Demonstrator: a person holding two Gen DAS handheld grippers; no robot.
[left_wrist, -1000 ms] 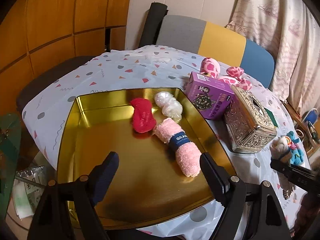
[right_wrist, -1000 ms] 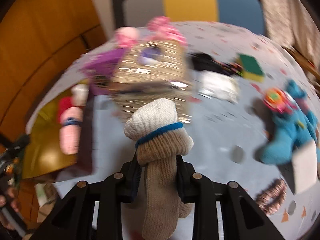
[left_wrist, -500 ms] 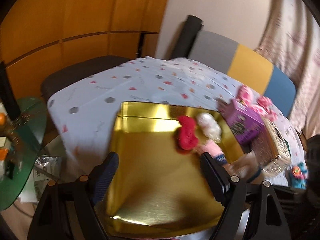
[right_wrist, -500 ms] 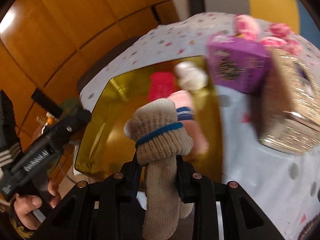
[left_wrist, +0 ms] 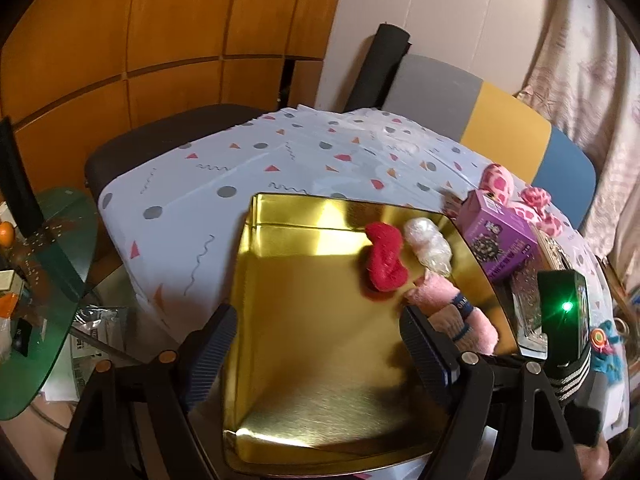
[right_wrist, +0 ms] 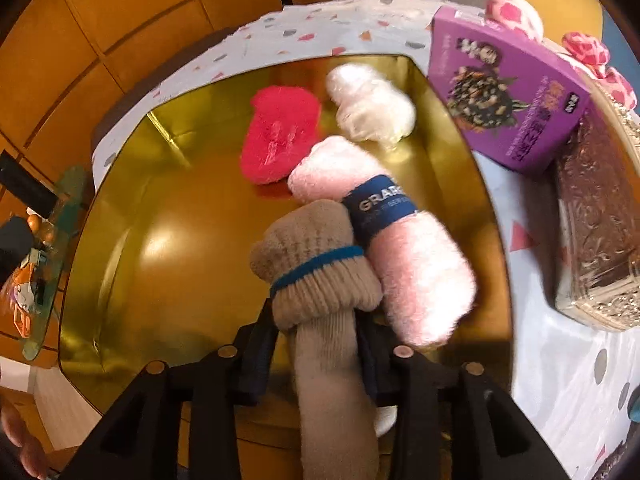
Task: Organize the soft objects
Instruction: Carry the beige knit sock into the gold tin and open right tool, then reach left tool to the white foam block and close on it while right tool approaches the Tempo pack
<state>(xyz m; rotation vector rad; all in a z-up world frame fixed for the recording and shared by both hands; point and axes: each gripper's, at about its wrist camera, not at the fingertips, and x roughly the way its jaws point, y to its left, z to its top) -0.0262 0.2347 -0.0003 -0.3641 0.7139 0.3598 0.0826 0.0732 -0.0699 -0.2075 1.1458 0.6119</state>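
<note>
Beige sock (right_wrist: 320, 276) sits clamped in the right gripper (right_wrist: 316, 344) over the gold tray (right_wrist: 160, 200), touching the pink towel roll (right_wrist: 384, 240). The left gripper (left_wrist: 316, 344) hangs spread, empty.

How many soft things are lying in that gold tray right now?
3: a red fuzzy piece toward the far side, a white bundle to its right, and a pink rolled towel nearer. The beige sock is held above the gold tray by the right gripper.
</note>
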